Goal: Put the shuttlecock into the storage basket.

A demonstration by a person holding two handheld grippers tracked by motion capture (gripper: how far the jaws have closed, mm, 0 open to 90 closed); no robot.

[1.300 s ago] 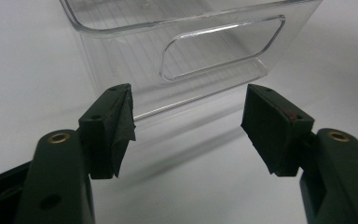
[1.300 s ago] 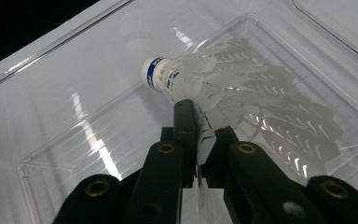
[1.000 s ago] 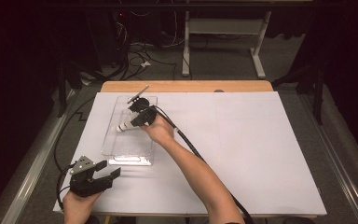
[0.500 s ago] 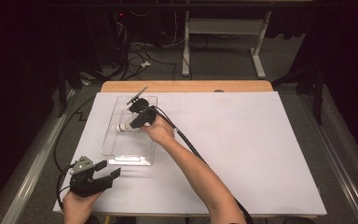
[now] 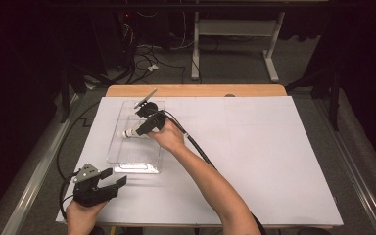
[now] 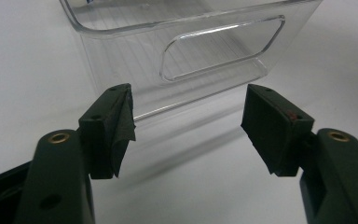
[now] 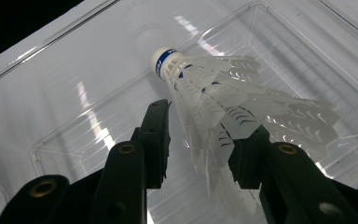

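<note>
Shuttlecock news first: your right claw (image 7: 200,144) sits over the clear rectangular plastic tray (image 5: 127,156), its jaws just opening and no longer pressing the white plastic shuttlecock with the blue-banded cork (image 7: 223,102), which lies between them, cork toward 11 o'clock in the right gripper view. Your left claw (image 5: 108,179), spread wide and holding nothing, rests on the white tabletop (image 5: 274,156) at 7 o'clock of the tray.
</note>
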